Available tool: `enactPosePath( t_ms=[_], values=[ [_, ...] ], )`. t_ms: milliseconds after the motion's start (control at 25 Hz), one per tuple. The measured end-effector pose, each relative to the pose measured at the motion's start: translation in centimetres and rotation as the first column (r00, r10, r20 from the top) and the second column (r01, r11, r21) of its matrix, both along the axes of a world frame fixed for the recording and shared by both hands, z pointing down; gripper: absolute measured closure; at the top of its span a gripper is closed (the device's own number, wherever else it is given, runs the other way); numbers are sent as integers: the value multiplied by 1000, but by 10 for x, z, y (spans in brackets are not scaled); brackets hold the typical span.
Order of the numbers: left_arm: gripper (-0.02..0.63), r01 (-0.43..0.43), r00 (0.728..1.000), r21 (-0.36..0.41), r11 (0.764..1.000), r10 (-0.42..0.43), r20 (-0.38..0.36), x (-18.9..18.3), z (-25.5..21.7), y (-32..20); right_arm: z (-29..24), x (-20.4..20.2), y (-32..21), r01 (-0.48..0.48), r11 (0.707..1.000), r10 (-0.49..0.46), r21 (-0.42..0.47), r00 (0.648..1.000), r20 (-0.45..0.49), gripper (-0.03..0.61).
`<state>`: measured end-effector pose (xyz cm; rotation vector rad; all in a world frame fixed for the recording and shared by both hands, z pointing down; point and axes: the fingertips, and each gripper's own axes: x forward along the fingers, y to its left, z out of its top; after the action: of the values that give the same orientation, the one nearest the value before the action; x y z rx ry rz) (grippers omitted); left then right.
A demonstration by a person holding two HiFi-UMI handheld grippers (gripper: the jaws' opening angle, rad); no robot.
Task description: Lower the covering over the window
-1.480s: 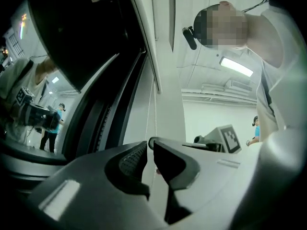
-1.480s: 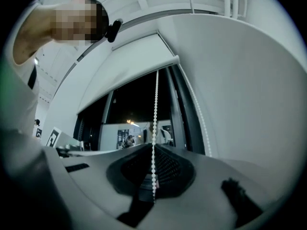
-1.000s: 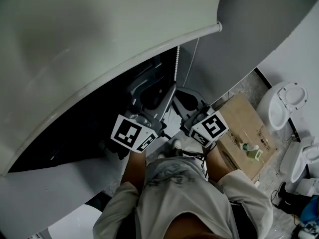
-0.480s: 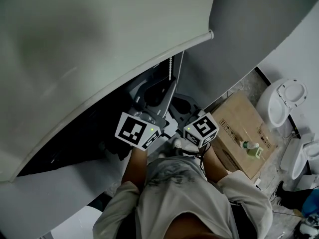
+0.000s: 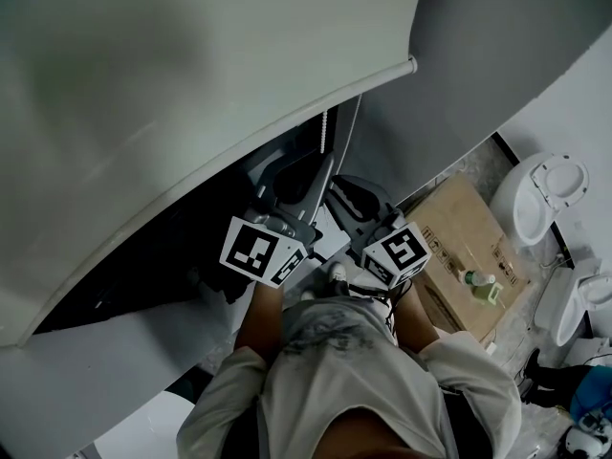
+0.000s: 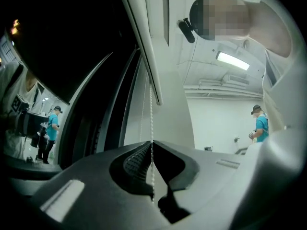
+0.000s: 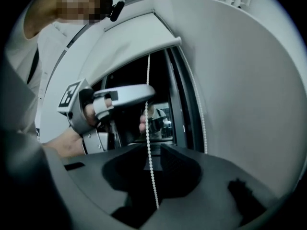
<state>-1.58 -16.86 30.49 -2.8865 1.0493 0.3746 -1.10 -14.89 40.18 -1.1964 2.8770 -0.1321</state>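
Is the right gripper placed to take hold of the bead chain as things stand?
Probably yes. The bead chain hangs between the jaws of the right gripper. The jaws have just been opening and stand apart, clear of the chain. Nothing in view blocks them from closing on it.

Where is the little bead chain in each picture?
Head view: the bead chain hangs near the centre, just under the blind's bottom bar.
Left gripper view: down the middle, pinched in the tongs of the left gripper, which have just been closing.
Right gripper view: down the middle, loose between the tongs of the right gripper, which have just been opening.
Shared landmark: that bottom bar, above the chain in every view.
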Motion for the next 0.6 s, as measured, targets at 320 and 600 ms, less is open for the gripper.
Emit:
enactPosePath(
  t_ms=[320, 600],
  values=[
    [597, 4, 999, -62, 998, -1, 39, 6, 37, 2, -42, 26, 8, -44, 995, 39, 90, 997, 63, 471],
    [597, -19, 997, -161, 987, 31, 73, 13, 86, 8, -64, 20, 4, -35, 988, 25, 150, 997, 72, 464]
  ],
)
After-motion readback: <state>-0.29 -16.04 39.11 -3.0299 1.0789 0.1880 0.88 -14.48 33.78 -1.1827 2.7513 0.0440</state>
